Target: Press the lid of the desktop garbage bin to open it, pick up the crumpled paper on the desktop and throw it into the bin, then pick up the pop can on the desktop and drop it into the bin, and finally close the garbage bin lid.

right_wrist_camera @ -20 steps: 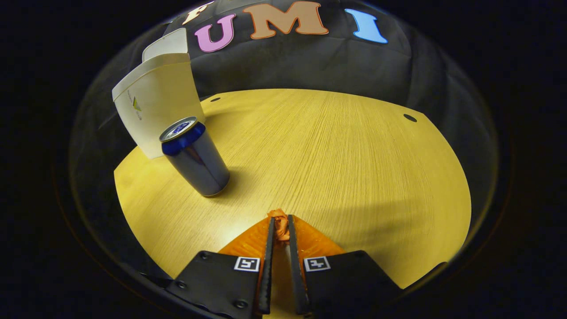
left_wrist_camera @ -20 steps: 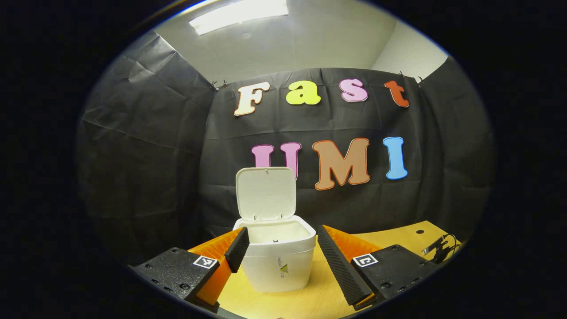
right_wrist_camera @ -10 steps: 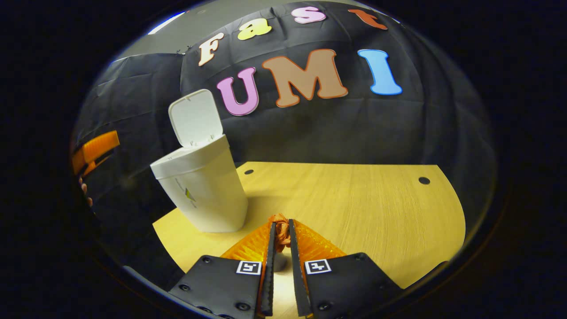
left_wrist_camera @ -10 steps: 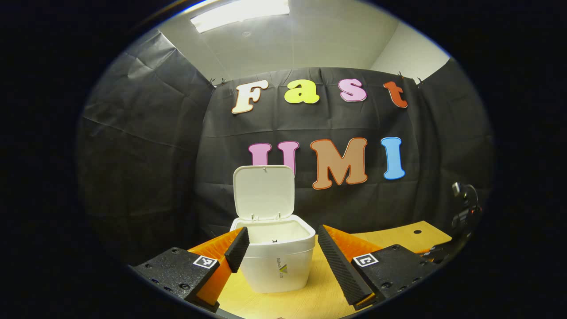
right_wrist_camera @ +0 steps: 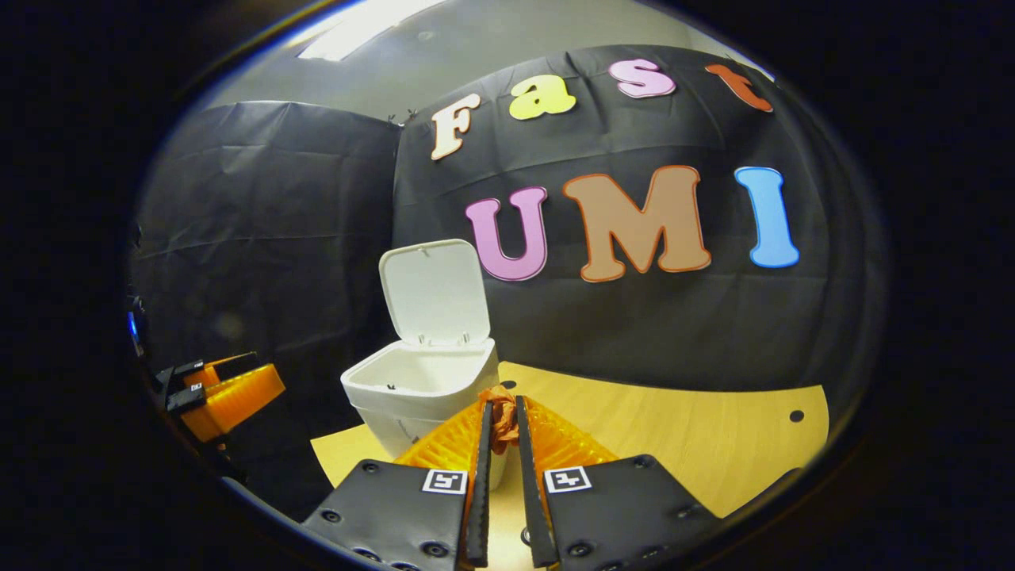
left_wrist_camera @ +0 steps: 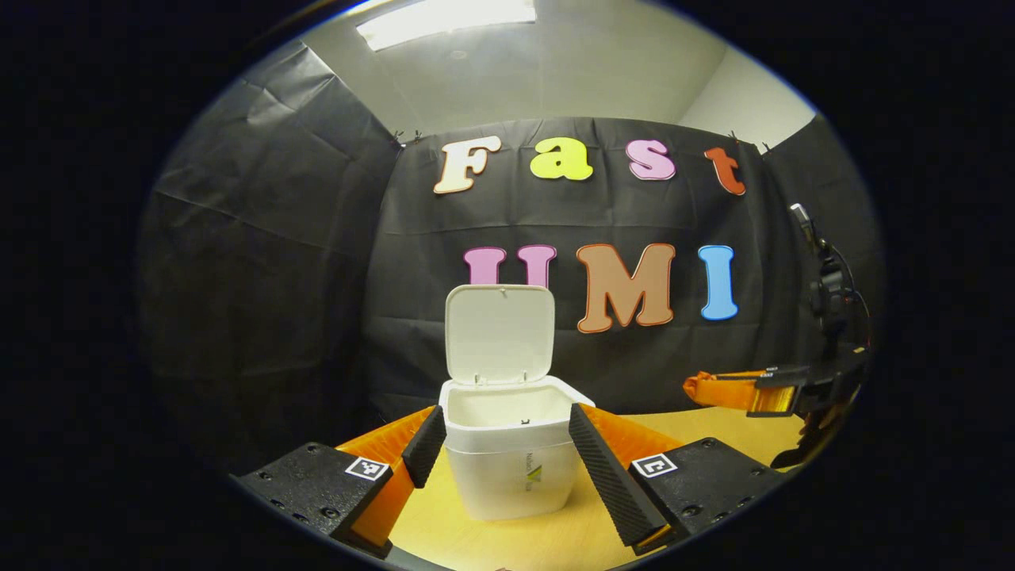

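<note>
Left gripper view, left to right: the left gripper (left_wrist_camera: pixel 499 444), fingers spread wide and empty, frames one white bin (left_wrist_camera: pixel 511 456) on the table (left_wrist_camera: pixel 555 539); its single lid (left_wrist_camera: pixel 499 333) stands upright, open. At far right the right gripper (left_wrist_camera: pixel 702 390) hangs above the table. Right gripper view, left to right: the left gripper at the left edge, the one bin with lid raised, then the right gripper's two fingers pressed nearly together, pinching one crumpled paper (right_wrist_camera: pixel 501 416) just beside the bin's rim.
</note>
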A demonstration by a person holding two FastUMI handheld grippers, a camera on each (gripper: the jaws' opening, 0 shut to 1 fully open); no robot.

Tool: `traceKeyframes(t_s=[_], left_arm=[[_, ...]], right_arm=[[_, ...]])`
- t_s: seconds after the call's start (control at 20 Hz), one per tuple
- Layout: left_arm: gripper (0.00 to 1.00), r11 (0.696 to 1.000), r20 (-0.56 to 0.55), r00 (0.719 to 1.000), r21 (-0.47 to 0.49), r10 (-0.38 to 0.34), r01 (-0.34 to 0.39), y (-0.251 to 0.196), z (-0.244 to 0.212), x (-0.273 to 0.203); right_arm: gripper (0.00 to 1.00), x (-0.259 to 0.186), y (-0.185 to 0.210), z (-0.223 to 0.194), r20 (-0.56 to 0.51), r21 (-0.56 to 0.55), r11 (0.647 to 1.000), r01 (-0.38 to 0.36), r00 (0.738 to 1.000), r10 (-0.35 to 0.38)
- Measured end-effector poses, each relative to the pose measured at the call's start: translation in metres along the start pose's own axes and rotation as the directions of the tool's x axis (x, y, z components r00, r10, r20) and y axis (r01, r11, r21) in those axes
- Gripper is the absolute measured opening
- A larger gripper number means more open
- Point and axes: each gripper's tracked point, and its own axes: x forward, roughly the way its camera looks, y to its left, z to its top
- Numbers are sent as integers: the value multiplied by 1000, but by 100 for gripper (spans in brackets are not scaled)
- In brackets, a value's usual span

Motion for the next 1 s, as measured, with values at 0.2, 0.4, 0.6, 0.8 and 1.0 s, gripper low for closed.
traceKeyframes(t_s=[0.2, 0.4, 0.6, 0.8, 1.0], left_arm=[[94, 1000, -27, 1000, -8, -3, 3, 15, -14, 2], [94, 1000, -54, 998, -17, -16, 15, 30, -27, 9], [94, 1000, -89, 996, -16, -22, 20, 49, -43, 16], [95, 999, -109, 994, -26, -22, 20, 66, -53, 24], [95, 1000, -98, 995, -25, -10, 7, 78, -52, 31]], right_arm=[[21, 49, 25, 17, 14, -22, 999, -26, 1000, 26], [21, 95, 55, 24, 8, -34, 998, -49, 999, 49], [21, 136, 86, 19, -16, -58, 996, -70, 997, 70], [26, 163, 102, 0, -74, -63, 995, -70, 995, 66], [82, 169, 104, -11, -117, -42, 997, -59, 992, 54]])
